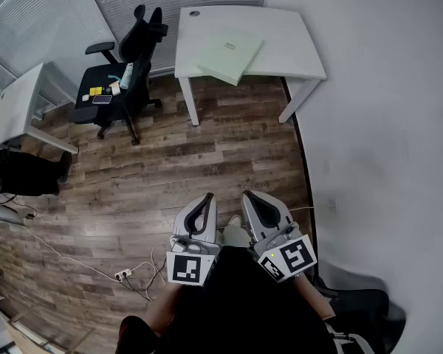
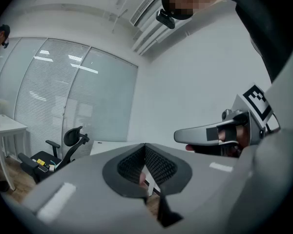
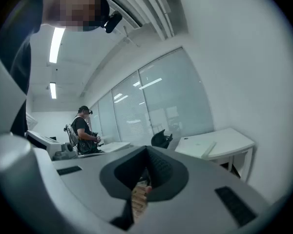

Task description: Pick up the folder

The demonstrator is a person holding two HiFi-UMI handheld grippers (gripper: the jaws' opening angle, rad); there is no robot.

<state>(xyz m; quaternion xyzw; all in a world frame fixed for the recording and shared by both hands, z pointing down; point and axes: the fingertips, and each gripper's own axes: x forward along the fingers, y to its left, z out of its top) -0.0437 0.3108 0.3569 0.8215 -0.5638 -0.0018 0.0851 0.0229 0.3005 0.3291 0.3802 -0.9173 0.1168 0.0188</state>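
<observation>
Desk was the big thing here, white and up against the far wall, with an office chair off to its left. The folder lay flat on that desk, one corner poking over the front edge. Both tongs were clenched on nothing, left gripper and right gripper hanging well apart from it. I'd reckon walking up, opening one and biting that overhanging corner was the way to go.
</observation>
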